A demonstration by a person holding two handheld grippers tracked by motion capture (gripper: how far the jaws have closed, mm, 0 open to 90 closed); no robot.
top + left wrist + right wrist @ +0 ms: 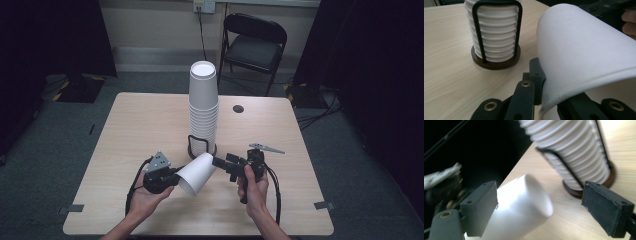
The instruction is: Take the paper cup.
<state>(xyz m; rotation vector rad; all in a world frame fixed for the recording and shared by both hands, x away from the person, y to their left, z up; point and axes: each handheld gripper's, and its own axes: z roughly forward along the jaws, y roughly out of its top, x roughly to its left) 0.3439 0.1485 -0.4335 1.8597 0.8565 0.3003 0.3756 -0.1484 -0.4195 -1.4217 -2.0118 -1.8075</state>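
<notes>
A single white paper cup (197, 172) lies tilted above the table, its mouth toward my left gripper (176, 177). In the left gripper view that gripper (549, 100) is shut on the cup's (584, 50) rim wall, one jaw outside and one inside. My right gripper (217, 162) points at the cup's closed base. Seen from the right gripper view, its jaws (544, 205) stand wide apart around the base of the cup (524, 202) without pressing it. Behind them, a tall stack of white cups (203, 107) stands upside down in a black wire holder (496, 61).
The wooden table (140, 125) has a small dark grommet hole (238, 108) to the right of the stack. A black folding chair (255, 42) stands beyond the far edge. Dark curtains hang on both sides.
</notes>
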